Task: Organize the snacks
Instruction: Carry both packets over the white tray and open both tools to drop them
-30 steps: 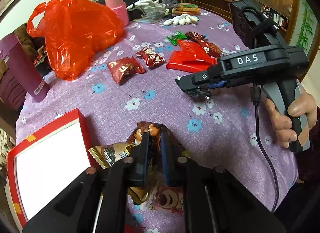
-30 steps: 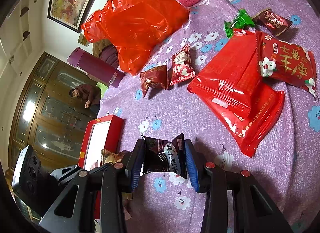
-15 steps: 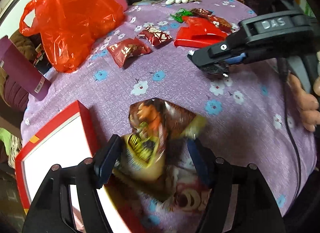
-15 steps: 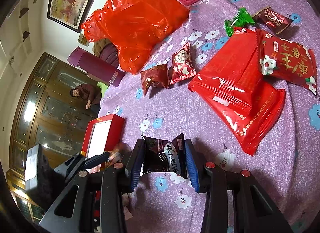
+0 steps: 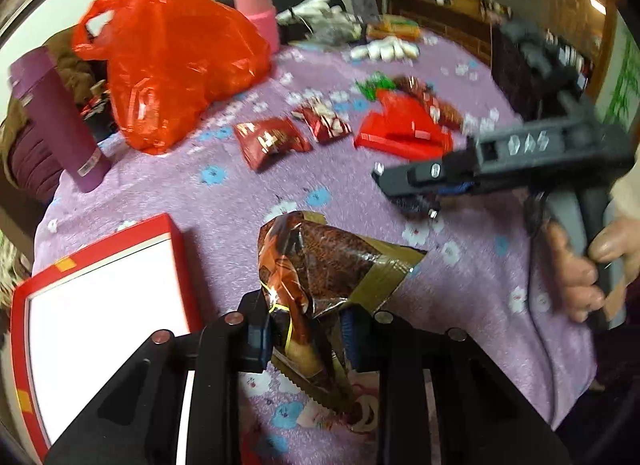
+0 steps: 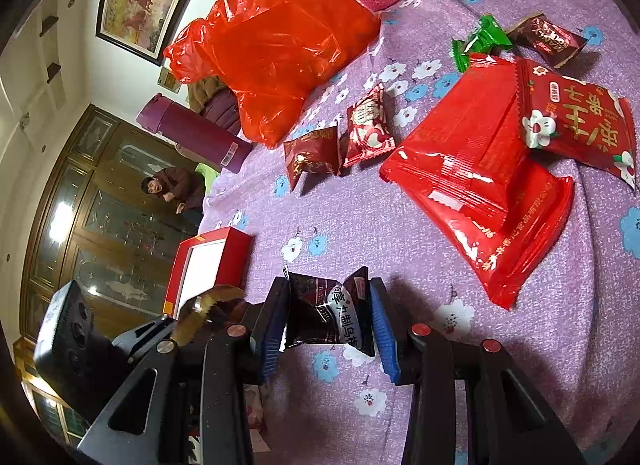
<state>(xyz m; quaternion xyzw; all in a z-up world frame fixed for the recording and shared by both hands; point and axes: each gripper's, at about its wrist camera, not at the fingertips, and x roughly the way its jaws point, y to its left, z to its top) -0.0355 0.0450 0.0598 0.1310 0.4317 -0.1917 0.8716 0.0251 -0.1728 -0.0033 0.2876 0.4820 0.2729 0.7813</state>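
Left gripper (image 5: 306, 331), jaws just closing, pinches the light, crinkly brown snack packet (image 5: 320, 265) mid-body; right gripper (image 6: 326, 319) clamps a dark plum-candy packet (image 6: 326, 313)

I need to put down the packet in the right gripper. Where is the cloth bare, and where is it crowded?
Bare cloth lies between the red box and the big red packet, just ahead of the right gripper. Crowded: the far side, where small red packets, the green candy and the orange bag cluster.
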